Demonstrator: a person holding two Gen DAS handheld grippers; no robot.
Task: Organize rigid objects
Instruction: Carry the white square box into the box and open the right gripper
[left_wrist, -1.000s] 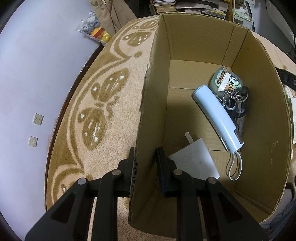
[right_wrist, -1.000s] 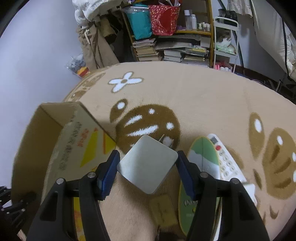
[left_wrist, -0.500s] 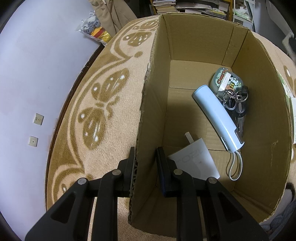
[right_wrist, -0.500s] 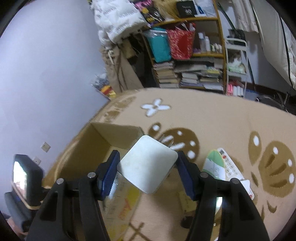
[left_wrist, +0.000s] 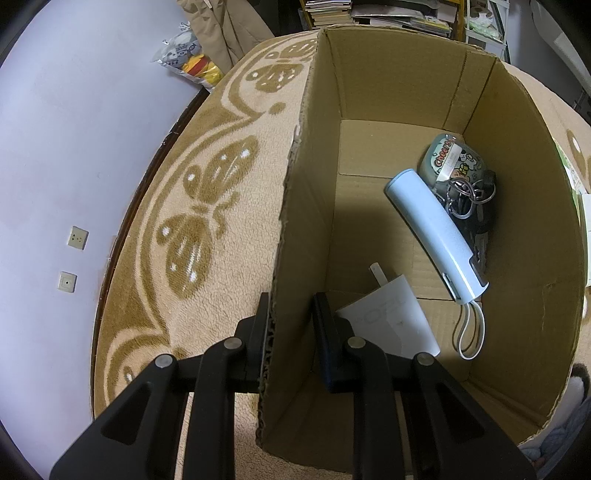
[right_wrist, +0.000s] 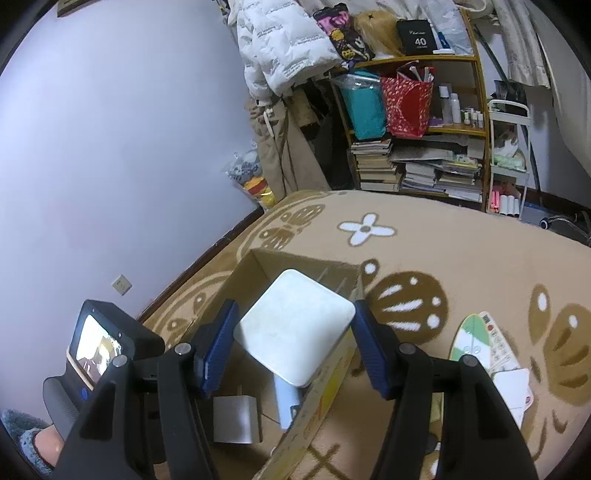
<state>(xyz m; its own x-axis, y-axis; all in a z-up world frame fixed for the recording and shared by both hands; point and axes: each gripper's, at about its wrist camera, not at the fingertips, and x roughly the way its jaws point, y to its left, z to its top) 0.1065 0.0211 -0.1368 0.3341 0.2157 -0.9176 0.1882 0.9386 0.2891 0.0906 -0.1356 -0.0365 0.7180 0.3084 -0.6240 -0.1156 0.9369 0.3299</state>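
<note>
— Left gripper (left_wrist: 291, 332)?
— Fingers pinch the box (left_wrist: 517, 184) wall.
— Right gripper (right_wrist: 293, 343)?
— Fingers clamped on a white block (right_wrist: 293, 336), held above the open box.

One cardboard box (left_wrist: 388, 66) stands on the carpet. Inside it lie four things: one pale blue tube-shaped device (left_wrist: 436, 232), one bunch of keys (left_wrist: 469, 195), one printed pouch (left_wrist: 447, 162) and one white flat block (left_wrist: 391, 321). One more white square block (right_wrist: 293, 330) is held above the box. To the right on the carpet lies one remote control (right_wrist: 496, 343).
</note>
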